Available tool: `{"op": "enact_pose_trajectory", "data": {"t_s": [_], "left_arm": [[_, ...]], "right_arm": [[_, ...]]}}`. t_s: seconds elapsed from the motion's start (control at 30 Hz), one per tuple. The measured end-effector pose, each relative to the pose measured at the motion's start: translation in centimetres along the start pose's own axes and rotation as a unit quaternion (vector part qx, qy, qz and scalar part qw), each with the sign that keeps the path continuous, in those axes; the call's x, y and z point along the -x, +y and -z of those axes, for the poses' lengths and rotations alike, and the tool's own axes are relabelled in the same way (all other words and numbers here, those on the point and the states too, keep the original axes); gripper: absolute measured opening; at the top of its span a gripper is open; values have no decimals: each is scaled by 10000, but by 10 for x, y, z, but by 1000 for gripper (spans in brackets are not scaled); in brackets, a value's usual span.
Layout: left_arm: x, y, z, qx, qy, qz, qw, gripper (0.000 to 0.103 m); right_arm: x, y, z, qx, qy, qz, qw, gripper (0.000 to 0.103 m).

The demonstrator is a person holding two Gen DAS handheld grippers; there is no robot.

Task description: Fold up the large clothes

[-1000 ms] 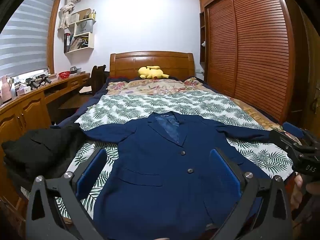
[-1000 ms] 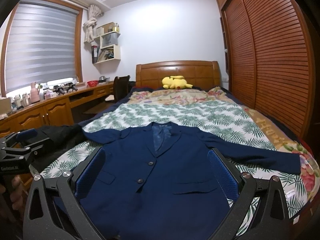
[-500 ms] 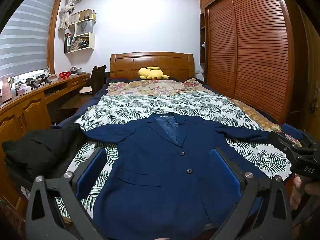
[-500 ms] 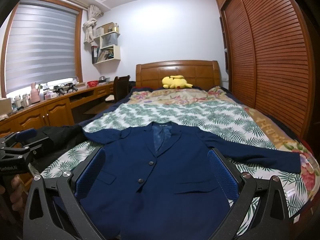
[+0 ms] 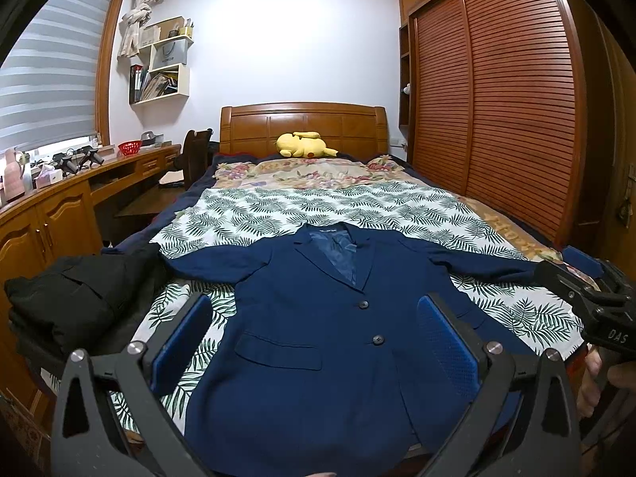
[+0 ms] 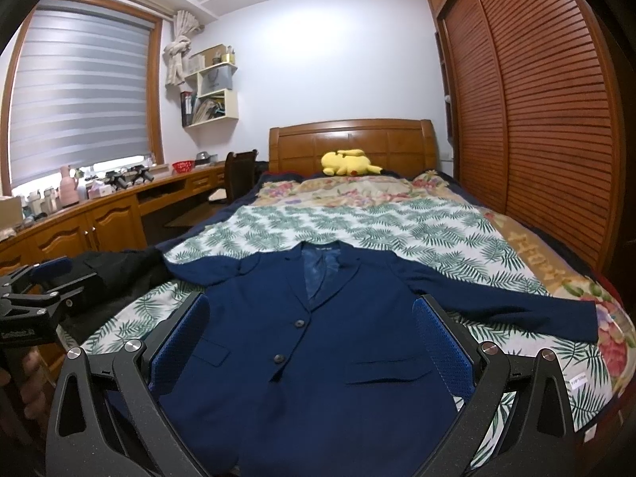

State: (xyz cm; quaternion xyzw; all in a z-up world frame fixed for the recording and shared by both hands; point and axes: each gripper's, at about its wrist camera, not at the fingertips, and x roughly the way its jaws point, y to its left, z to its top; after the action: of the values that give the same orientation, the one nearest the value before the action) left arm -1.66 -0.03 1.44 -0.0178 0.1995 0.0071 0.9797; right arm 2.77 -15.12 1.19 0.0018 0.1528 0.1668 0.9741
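A navy blazer [image 5: 318,338] lay face up and buttoned on the near part of the bed [image 5: 318,206], collar toward the far headboard, both sleeves stretched out to left and right over the leaf-print sheet [image 5: 278,214]. No fold showed anywhere in it, so the folding looked not yet begun; by my judgement the sleeves, the sides and the length all remained to be turned in. The left gripper [image 5: 314,338] hung above the near hem with its blue pads [image 5: 449,342] spread wide and nothing between them. The right gripper [image 6: 310,342] hovered likewise over the jacket front, fingers parted and empty. A dark garment [image 5: 75,302] lay heaped at the near left edge of the bed, just beside the blazer's left sleeve; whether it was folded could not be told.
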Motion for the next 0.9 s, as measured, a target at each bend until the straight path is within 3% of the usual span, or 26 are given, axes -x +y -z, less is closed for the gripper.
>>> {"op": "enact_pose_trajectory", "data": {"t_s": [0.6, 0.9], "left_arm": [[-11, 6, 5, 56, 94, -34, 9999, 103], [-30, 20, 14, 140, 259, -130, 9995, 103]], "right_arm": [[1, 3, 1, -11, 16, -11, 10000, 103], [-19, 8, 13, 8, 210, -144, 9997, 103]]}}
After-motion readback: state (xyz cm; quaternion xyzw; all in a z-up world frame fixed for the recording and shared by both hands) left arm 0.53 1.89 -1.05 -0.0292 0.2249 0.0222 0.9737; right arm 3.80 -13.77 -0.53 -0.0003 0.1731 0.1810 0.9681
